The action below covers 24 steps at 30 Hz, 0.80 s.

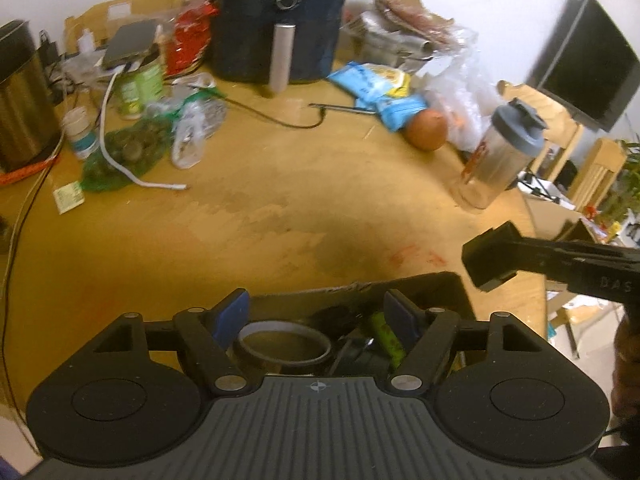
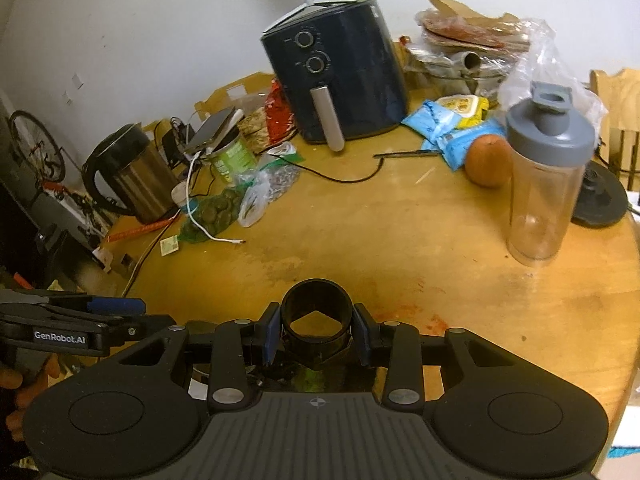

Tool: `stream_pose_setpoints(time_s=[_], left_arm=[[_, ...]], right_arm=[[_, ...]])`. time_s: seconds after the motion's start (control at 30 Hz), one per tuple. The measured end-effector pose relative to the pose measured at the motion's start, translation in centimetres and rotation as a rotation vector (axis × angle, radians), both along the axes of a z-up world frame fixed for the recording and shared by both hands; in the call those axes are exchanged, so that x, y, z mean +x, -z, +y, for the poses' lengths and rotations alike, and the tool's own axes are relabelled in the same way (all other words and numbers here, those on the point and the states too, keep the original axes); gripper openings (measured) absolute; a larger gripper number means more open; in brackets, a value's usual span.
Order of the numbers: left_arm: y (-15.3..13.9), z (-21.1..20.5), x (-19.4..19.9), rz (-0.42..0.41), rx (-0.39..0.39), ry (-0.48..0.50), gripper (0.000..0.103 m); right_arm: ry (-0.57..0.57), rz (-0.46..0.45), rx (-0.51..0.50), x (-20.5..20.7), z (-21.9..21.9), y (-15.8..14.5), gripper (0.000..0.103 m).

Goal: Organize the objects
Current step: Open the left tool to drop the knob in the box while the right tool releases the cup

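- Black ring point(image 2: 317, 316), a short hollow cylinder, sits clenched between the 2 blue pads point(image 2: 272, 334) of the right gripper point(image 2: 318, 334), above a dark box at the table's near edge.
- Box point(image 1: 448, 292) lies under the left gripper point(image 1: 316, 322); its jaws stand apart, gripping nothing.
- Between and below those fingers: a tape roll point(image 1: 285, 342) and a green item point(image 1: 386, 336) inside the box.
- Ahead of the fingers, table point(image 1: 280, 200) is bare wood with stains.
- Farther off: shaker bottle point(image 2: 548, 176) to the right, orange point(image 2: 486, 160) beside it, air fryer point(image 2: 336, 76) at the back, kettle point(image 2: 132, 172) to the left.
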State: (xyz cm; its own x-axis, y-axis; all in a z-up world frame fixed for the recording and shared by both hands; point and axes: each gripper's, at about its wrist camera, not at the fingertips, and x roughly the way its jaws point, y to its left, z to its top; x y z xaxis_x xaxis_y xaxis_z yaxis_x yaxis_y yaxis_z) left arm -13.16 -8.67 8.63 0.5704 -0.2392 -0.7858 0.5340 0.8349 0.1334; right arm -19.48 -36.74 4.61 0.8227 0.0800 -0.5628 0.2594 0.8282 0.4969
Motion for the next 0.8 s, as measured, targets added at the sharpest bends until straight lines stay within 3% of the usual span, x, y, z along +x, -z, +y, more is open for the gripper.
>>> stream_pose_setpoints(time_s=[0.3, 0.4, 0.47, 0.53, 0.6, 0.67, 0.8], left_arm=[[-0.2, 1.7, -0.3, 0.003, -0.008, -0.084, 0.073], [-0.2, 2.2, -0.4, 0.004, -0.013, -0.108, 0.073], [-0.2, 2.5, -0.5, 0.007, -0.014, -0.125, 0.073], [-0.2, 2.7, -0.4, 0.015, -0.009, -0.143, 0.073], [-0.2, 2.9, -0.4, 0.015, -0.011, -0.161, 0.075], [-0.2, 3.0, -0.4, 0.011, -0.010, -0.175, 0.082], [-0.4, 3.0, -0.6, -0.043, -0.009, -0.186, 0.089]], right_arm=[[-0.089, 0.000, -0.036, 1.6, 1.4, -0.7, 0.040], [-0.139, 0.052, -0.042, 2.5, 2.1, 0.0, 0.042], [-0.154, 0.099, -0.072, 3.0, 2.7, 0.6, 0.059], [-0.150, 0.108, -0.090, 3.1, 3.0, 0.8, 0.089], [-0.143, 0.104, -0.100, 3.1, 3.2, 0.7, 0.097], [-0.145, 0.099, -0.108, 3.2, 3.2, 0.5, 0.103], [-0.129, 0.105, -0.138, 3.4, 3.2, 0.2, 0.103]])
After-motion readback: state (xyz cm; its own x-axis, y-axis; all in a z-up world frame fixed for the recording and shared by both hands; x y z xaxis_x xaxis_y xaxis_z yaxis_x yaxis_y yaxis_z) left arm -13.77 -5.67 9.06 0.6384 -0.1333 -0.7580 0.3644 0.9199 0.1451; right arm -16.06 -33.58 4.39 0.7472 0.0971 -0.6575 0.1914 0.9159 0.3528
